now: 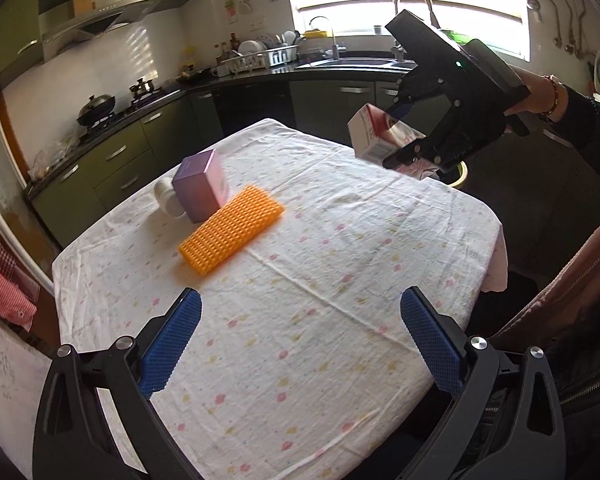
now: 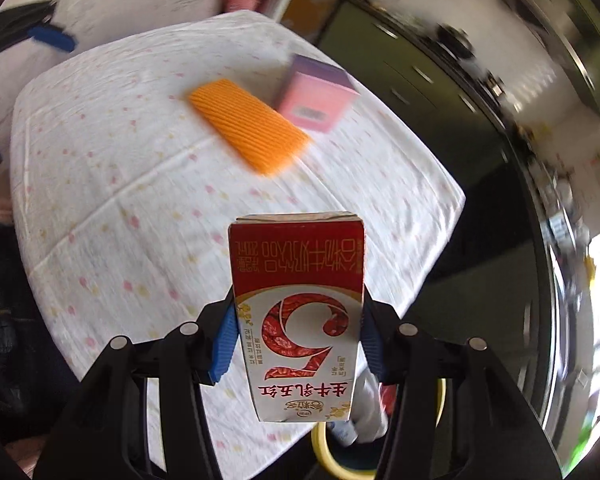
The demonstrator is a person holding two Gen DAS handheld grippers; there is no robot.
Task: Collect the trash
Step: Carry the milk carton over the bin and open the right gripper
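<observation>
Kitchen, green cabinets; bench [image 1: 340,320] under a white spotted cloth. Right tool [image 2: 298,340]: blue pads pinching a red-and-white milk carton [image 2: 300,312] by its sides, held off the bench's edge, a yellow-rimmed bin [image 2: 324,452] directly beneath it. Left tool [image 1: 300,336]: pads spread, nothing between, above the cloth. Ahead of left tool: orange ridged pad [image 1: 232,234]; beyond it, touching, purple box [image 1: 202,186]; white bottle [image 1: 168,198] behind the box.
</observation>
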